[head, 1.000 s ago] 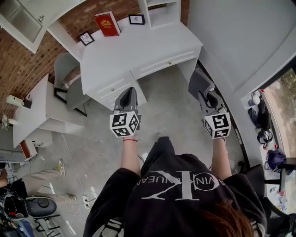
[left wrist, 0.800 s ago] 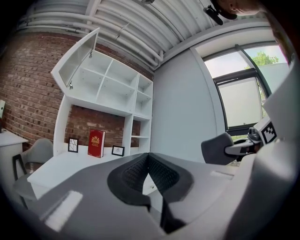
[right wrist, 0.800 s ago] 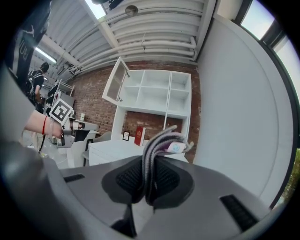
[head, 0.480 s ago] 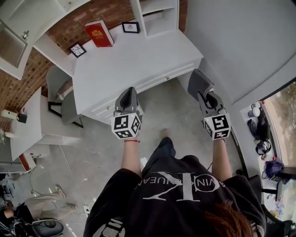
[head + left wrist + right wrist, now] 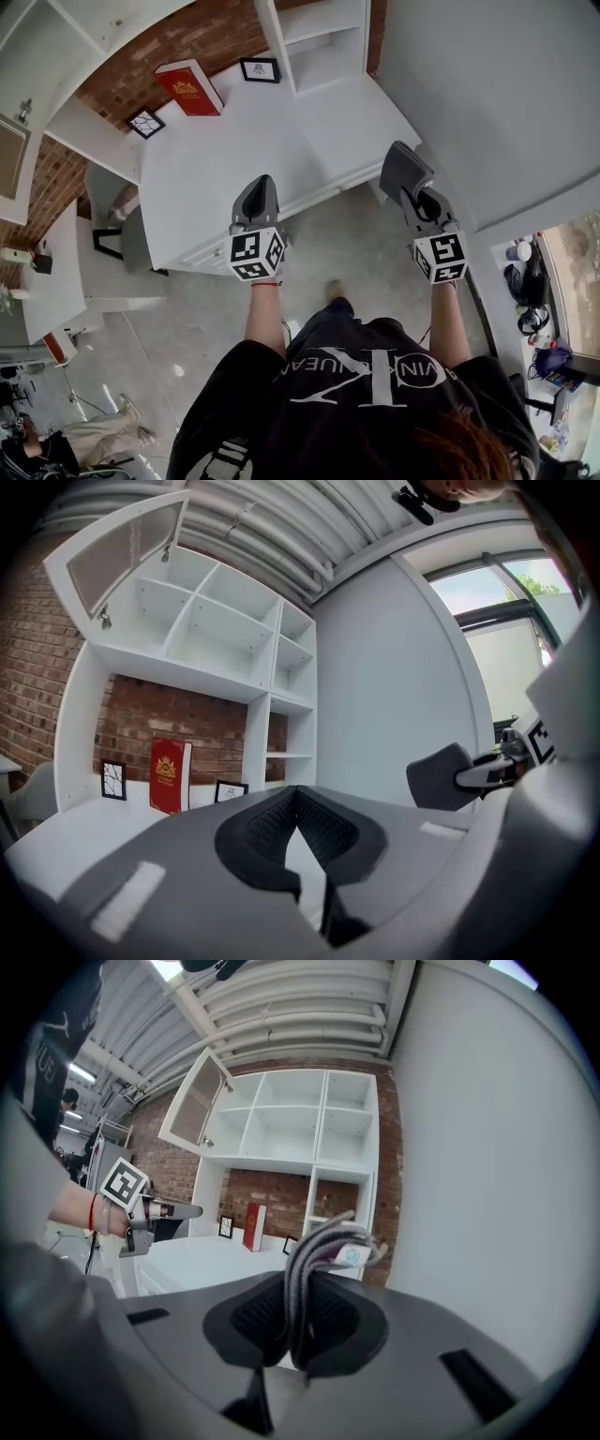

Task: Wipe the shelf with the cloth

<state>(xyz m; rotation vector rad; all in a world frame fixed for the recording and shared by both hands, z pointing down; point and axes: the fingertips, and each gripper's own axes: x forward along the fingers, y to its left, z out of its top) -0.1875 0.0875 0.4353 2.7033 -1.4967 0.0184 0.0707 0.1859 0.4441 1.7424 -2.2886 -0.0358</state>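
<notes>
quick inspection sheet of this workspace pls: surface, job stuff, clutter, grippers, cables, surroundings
surface: white desk, top mostly bare
job's things: grey cloth, folded, off the desk; white shelf above the desk, compartments look empty
clutter: red book upright at the back; two small frames, one on each side of it
grippers: right hand-held gripper shut on the cloth; left hand-held gripper shut, nothing in it; both held in front of the desk
cables: nothing seen on the desk
surroundings: brick wall behind; grey chair left of the desk
</notes>
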